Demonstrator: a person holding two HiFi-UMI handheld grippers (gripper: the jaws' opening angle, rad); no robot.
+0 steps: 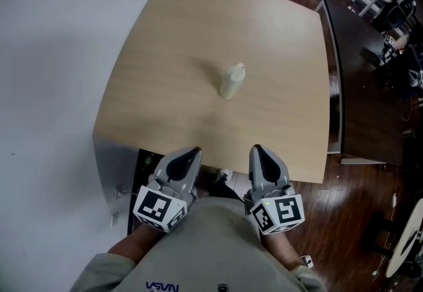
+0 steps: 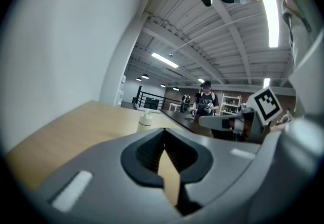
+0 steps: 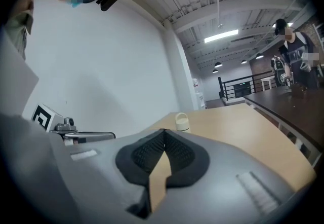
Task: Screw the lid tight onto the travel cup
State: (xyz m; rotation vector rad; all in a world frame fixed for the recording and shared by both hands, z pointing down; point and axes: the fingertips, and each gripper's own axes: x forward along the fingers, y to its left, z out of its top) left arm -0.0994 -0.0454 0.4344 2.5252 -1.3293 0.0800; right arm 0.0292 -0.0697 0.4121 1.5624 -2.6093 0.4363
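Pale wood surface (image 1: 172, 39) in the head view, travel cup (image 1: 232, 81) upright mid-way, left claw (image 1: 195, 150) and right claw (image 1: 256, 148) well short; left gripper view, jaws pressed together, empty; right gripper view, same, cup small, detail unclear

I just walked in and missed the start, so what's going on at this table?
A person holds the left hand-held gripper and the right hand-held gripper side by side at the near edge of the wooden table. Both are shut and empty. The cream travel cup stands upright mid-table with its lid on top, and neither gripper touches it. How tight the lid sits cannot be told.
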